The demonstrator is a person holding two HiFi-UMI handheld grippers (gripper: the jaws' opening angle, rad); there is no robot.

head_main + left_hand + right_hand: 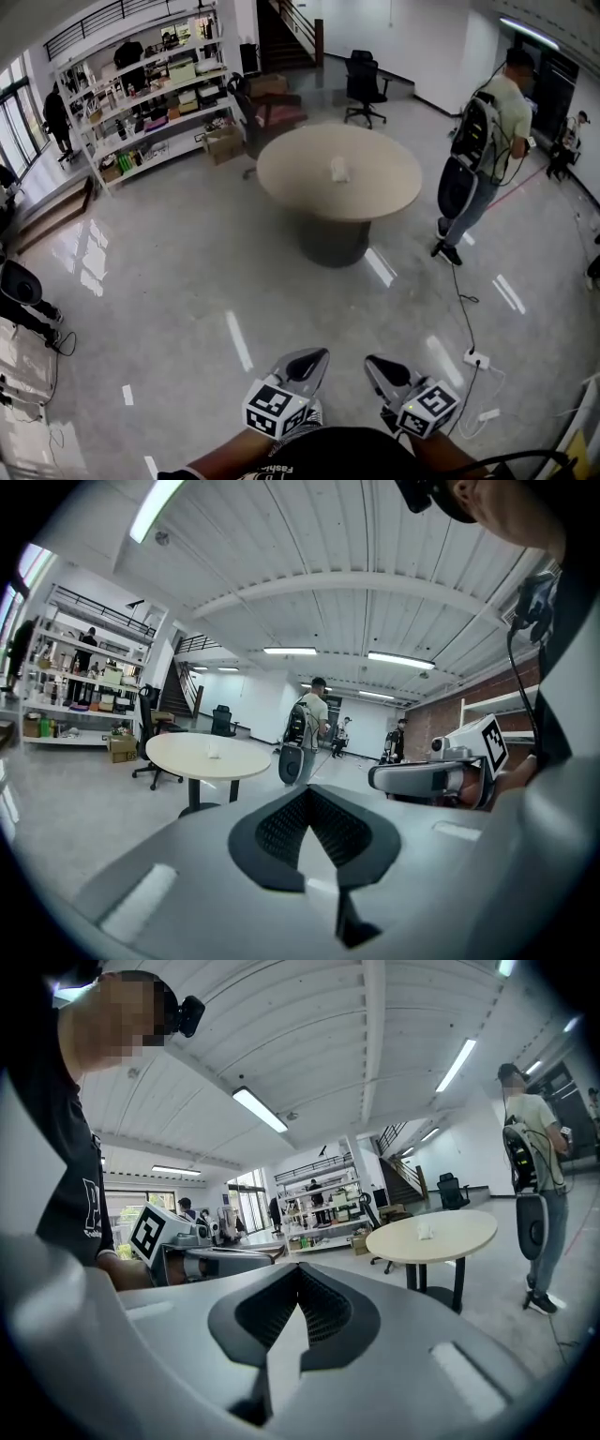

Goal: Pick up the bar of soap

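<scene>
Soap (339,170) is that small white lump near the middle of the round table (281,164), well away from you across the shiny floor (187,281). Going left to right, you've got shelves (150,94) at the far left, then the table, then a person (487,141) with a backpack just to the right of it. Down by your body, your left hand-held gripper (316,357) is clenched with nothing in it. Your right hand-held gripper (372,363) is clenched and empty too.

One round beige table (394,178); one small white soap bar (339,170); two grey grippers: left gripper (315,357), right gripper (373,364).
</scene>
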